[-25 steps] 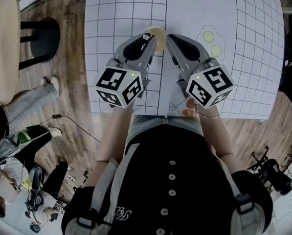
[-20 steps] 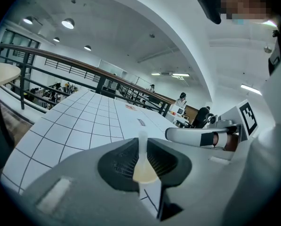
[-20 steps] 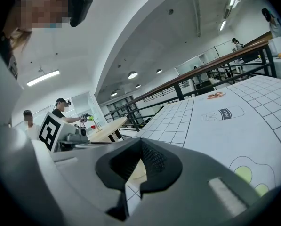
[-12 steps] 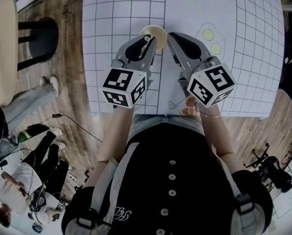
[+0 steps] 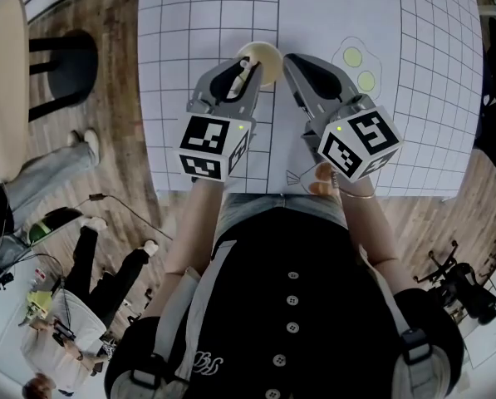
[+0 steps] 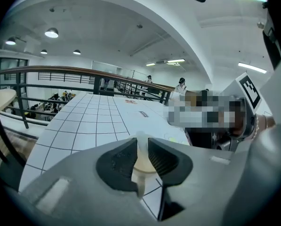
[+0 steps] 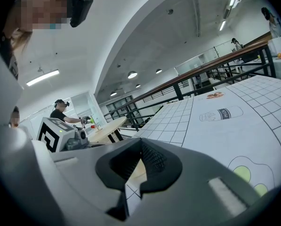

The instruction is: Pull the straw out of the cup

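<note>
A cream cup (image 5: 267,56) stands on the white grid sheet, and a white straw (image 5: 246,71) rises from it. My left gripper (image 5: 248,63) reaches over the cup's left side. In the left gripper view the straw (image 6: 141,141) stands upright between the pads (image 6: 117,163), with the cup (image 6: 145,167) behind it. The left gripper (image 6: 142,147) has its jaws opening and close on either side of the straw. My right gripper (image 5: 288,60) lies just right of the cup, its tips together and nothing seen between them. Its own view shows the right gripper (image 7: 140,142) with the cup (image 7: 136,170) beyond.
The grid sheet (image 5: 339,7) covers the table to its front edge by the person's body. Printed yellow-green circles (image 5: 360,69) lie to the right. A round wooden table (image 5: 2,73) and a dark stool (image 5: 65,65) stand off the left edge. People (image 5: 56,322) are below.
The left gripper has rolled, its marker cube swinging slightly right, and stays at the straw. The right gripper has kept still. The people at lower left have shifted.
</note>
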### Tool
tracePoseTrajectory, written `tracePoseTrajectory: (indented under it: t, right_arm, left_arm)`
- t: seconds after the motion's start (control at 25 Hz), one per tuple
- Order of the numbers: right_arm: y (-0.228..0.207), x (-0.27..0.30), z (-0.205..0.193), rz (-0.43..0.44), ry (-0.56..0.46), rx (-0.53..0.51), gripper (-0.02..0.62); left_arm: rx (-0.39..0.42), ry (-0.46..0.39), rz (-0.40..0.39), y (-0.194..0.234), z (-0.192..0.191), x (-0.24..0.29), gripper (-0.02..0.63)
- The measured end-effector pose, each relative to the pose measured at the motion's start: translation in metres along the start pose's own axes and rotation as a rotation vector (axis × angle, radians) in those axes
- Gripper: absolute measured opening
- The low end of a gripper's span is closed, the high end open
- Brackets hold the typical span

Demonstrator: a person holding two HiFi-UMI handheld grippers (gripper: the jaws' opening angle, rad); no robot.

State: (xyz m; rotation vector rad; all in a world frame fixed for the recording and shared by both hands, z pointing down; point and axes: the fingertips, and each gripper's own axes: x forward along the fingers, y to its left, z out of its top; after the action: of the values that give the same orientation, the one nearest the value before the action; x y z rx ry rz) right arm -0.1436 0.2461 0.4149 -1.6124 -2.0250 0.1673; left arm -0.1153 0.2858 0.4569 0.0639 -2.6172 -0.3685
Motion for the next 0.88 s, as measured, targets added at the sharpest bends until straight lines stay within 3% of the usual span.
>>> tracePoseTrajectory:
  t: [0.44, 0.88]
  right_arm:
    - [0.001, 0.001, 0.000, 0.001, 0.003, 0.000, 0.000]
    - [0.003, -0.001, 0.006, 0.003, -0.008, -0.016, 0.000]
  left_arm:
    - [0.123, 0.019, 0.052, 0.011, 0.003, 0.001, 0.107]
    - [0.108, -0.042, 0.085, 0.016, 0.020, -0.005, 0.183]
